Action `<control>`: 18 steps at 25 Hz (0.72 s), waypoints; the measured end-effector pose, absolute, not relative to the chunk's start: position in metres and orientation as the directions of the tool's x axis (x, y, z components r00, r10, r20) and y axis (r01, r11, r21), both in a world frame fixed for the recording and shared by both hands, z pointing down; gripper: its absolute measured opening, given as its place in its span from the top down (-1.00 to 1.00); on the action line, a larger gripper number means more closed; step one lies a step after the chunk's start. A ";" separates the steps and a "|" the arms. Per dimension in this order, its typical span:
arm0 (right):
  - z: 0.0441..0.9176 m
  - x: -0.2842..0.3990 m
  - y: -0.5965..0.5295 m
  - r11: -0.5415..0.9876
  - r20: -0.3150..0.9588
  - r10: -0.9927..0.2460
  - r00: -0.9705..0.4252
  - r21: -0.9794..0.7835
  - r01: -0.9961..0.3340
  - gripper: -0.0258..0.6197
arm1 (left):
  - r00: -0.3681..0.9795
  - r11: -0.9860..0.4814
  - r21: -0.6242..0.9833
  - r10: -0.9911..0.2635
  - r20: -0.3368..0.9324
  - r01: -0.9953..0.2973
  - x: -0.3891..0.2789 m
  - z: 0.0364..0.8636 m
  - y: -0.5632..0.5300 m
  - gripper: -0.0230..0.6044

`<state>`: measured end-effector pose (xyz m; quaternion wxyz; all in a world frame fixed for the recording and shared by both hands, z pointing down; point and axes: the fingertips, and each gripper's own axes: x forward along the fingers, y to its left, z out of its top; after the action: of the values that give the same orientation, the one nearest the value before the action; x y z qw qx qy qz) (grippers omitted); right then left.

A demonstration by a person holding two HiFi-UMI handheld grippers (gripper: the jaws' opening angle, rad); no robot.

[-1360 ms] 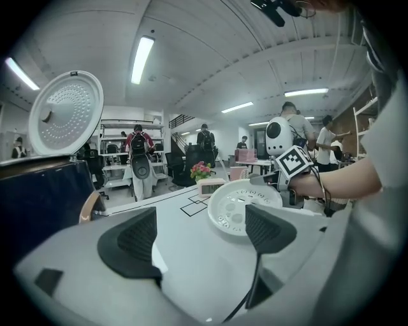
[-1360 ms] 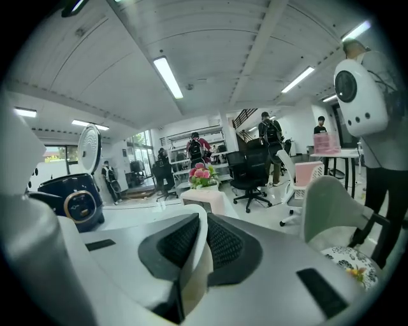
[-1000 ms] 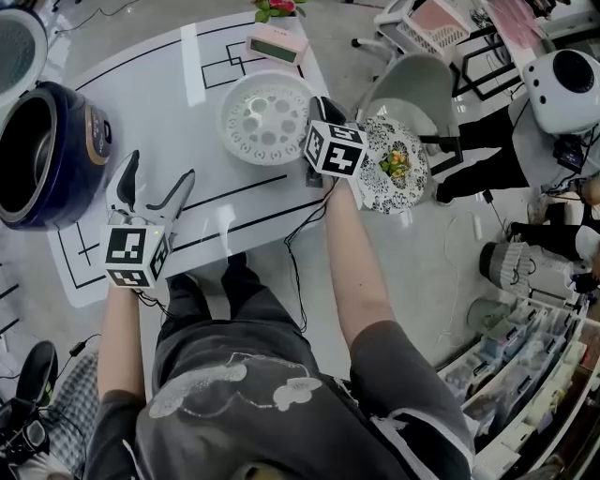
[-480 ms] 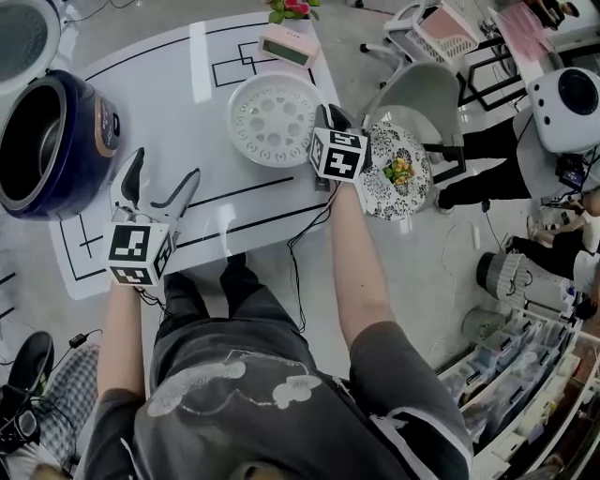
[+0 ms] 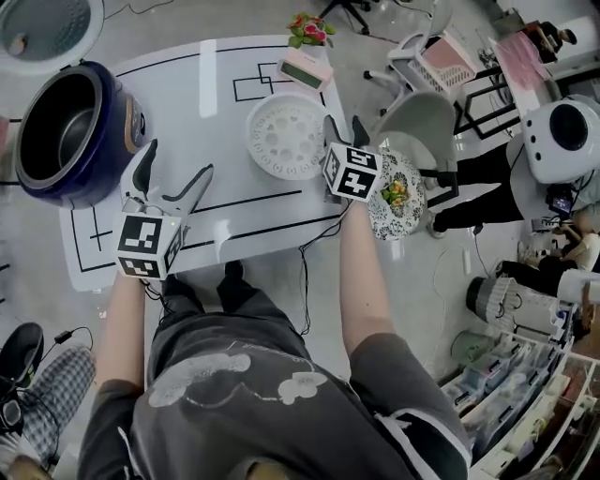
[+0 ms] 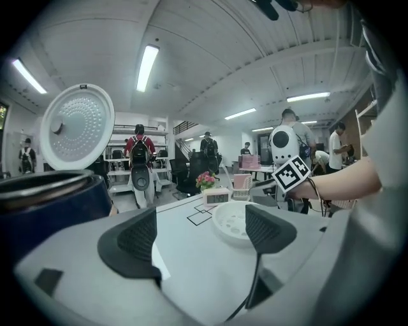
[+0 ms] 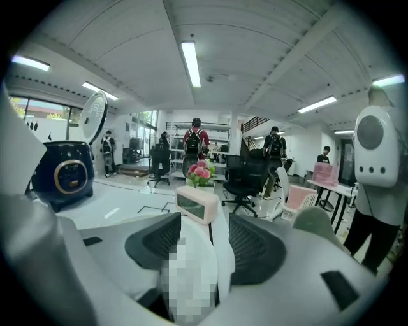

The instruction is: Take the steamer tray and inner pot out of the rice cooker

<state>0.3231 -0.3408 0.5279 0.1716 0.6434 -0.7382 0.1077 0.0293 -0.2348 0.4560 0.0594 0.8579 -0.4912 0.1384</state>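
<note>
The white perforated steamer tray [image 5: 289, 136] [image 6: 233, 223] lies flat on the white table [image 5: 216, 202]. My right gripper [image 5: 344, 125] [image 7: 204, 242] hovers just off the tray's right edge. Its jaws are opening and the pads press on nothing, though the tray's white rim [image 7: 217, 255] shows low in the gap. The dark blue rice cooker [image 5: 70, 131] [image 6: 51, 197] [image 7: 67, 175] stands at the table's far left with its lid [image 5: 47, 23] [image 6: 76, 127] up, and the metal inner pot [image 5: 58, 141] sits inside. My left gripper [image 5: 173, 171] [image 6: 201, 232] is open and empty, right of the cooker.
A pink clock [image 5: 305, 70] [image 7: 197, 204] and a small flower pot [image 5: 309, 28] stand beyond the tray. A patterned plate with food [image 5: 394, 192] sits off the table's right edge beside a grey chair [image 5: 417, 117]. People and office chairs fill the room behind.
My right gripper's jaws have spread apart at the tray's right edge and it has lifted. The left gripper has risen too. The tray stays on the table.
</note>
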 end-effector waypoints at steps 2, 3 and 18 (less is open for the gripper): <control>0.507 0.309 -0.343 0.174 0.359 -0.923 -0.139 0.068 -0.982 0.18 | 0.477 -0.507 -0.053 -0.837 0.267 -0.860 0.026 0.442 -0.236 -0.44; 0.497 0.300 -0.345 0.193 0.344 -0.926 -0.158 0.071 -0.979 0.18 | 0.476 -0.505 -0.060 -0.842 0.253 -0.861 0.024 0.435 -0.237 -0.44; 0.341 0.042 -0.336 0.575 0.120 -0.812 -0.571 -0.002 -0.818 0.18 | 0.347 -0.356 -0.160 -0.934 0.084 -0.921 -0.094 0.321 -0.218 -0.44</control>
<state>0.0424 -0.3363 0.3414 0.0528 0.4599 -0.8859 0.0286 -0.0944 -0.2175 0.3214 -0.0419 0.8196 -0.5658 0.0803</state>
